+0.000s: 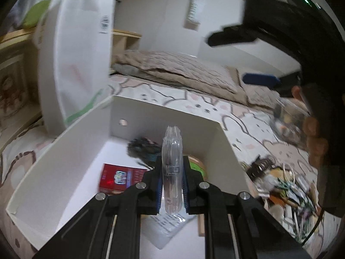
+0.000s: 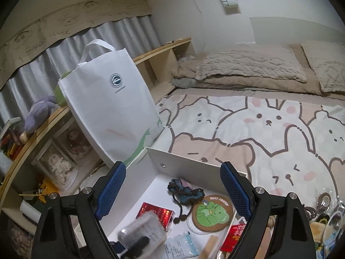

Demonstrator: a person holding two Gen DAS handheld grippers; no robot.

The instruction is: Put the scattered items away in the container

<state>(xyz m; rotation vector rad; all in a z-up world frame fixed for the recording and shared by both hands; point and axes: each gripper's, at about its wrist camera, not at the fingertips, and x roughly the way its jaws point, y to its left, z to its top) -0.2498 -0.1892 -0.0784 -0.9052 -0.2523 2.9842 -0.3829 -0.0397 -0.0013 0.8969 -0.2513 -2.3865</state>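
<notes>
My left gripper (image 1: 171,179) is shut on a flat clear plastic pack (image 1: 171,151), held edge-on above the open white box (image 1: 163,106). In the box lie a red carton (image 1: 120,178), a dark knitted piece (image 1: 143,147) and a green coaster (image 1: 195,166). My right gripper (image 2: 173,191) hangs open over the same box (image 2: 189,161), with nothing between its blue pads (image 2: 112,190). Below it are the red carton (image 2: 155,214), the knitted piece (image 2: 185,191), the coaster (image 2: 212,212) and the blurred clear pack (image 2: 142,231). The left wrist view also catches the right gripper (image 1: 243,58) at the upper right.
A white tote bag (image 2: 112,112) stands against the box's far left corner, beside a wooden shelf (image 2: 43,120). A heap of scattered small items (image 1: 280,183) lies on the patterned bedsheet to the right of the box. Beige pillows (image 2: 248,64) lie at the far end.
</notes>
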